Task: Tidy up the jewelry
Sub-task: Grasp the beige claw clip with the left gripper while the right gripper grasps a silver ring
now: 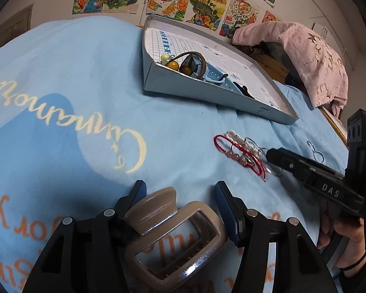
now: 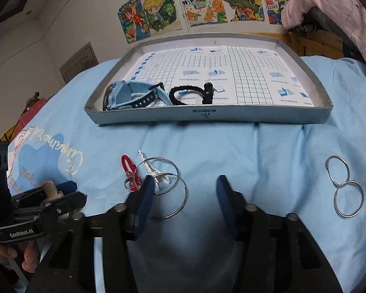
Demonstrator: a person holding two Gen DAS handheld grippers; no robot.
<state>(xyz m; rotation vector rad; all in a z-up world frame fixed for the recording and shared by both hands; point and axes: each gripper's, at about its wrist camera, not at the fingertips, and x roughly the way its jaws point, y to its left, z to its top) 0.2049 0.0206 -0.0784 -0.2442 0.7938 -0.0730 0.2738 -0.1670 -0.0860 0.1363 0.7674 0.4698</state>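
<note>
My left gripper [image 1: 180, 190] is shut on a taupe hair claw clip [image 1: 173, 232] that lies on the blue blanket; the clip [image 2: 48, 188] also shows between its fingers in the right wrist view. My right gripper [image 2: 185, 190] stands open low over the blanket, with only cloth between its pads. Its left finger overlaps two large silver hoops [image 2: 173, 205], a white metal clip [image 2: 156, 175] and a red bracelet [image 2: 128, 166]. Behind them is a grey tray [image 2: 207, 114] holding a blue watch [image 2: 131, 95], a black hair tie [image 2: 183, 95] and yellow beads [image 1: 173, 66].
Two linked silver rings [image 2: 344, 190] lie on the blanket [image 2: 256, 146] to the right. A pink cloth [image 1: 305, 48] covers a heap at the far right, past the tray. Drawings hang on the wall behind. A person's hand [image 1: 339, 234] holds the right gripper.
</note>
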